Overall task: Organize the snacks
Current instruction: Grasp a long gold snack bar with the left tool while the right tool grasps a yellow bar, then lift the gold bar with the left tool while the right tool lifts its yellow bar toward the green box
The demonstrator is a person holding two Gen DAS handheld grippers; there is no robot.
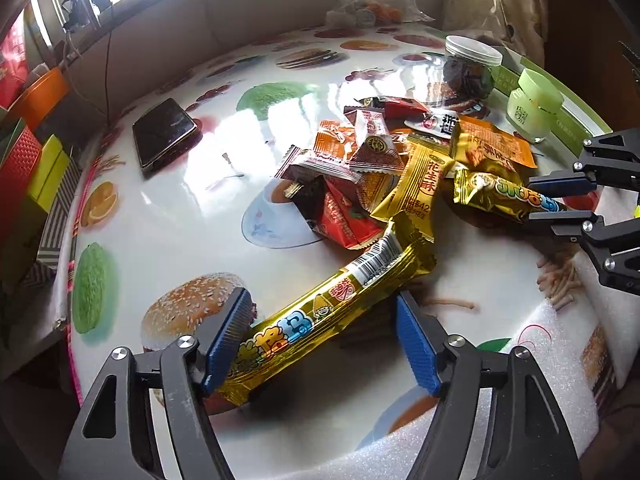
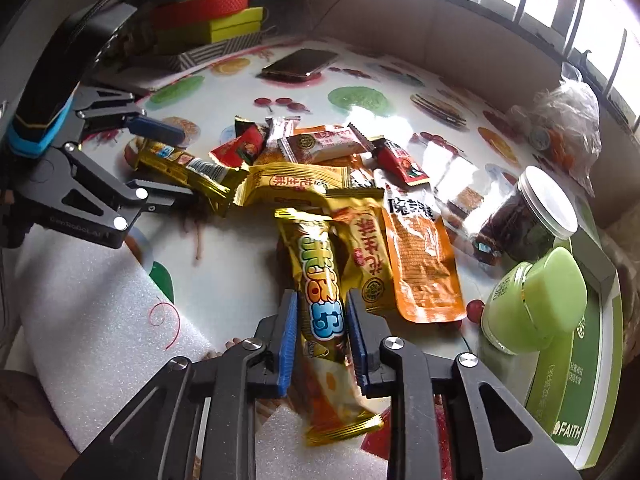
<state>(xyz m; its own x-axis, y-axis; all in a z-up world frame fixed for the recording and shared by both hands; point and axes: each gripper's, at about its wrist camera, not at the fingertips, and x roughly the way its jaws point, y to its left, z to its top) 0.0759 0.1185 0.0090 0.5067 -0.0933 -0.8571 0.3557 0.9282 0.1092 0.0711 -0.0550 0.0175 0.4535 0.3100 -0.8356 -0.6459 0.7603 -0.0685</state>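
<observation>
The right gripper point(image 2: 322, 344) clamps 1 gold bar point(image 2: 320, 300). The left gripper point(image 1: 324, 340) gapes around another bar point(image 1: 320, 304), unpressed. Slick foil could slip out.

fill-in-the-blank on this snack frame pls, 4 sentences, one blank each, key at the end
1. The right gripper is closed on a long ____-coloured snack bar.
2. The left gripper straddles a second gold bar, its ____ pads not yet pressing on both sides.
3. The clear jar of dark snacks has a ____ lid.
4. The dark flat device lying on the table away from the pile is a ____.

Missing words: gold; blue; white; phone
</observation>
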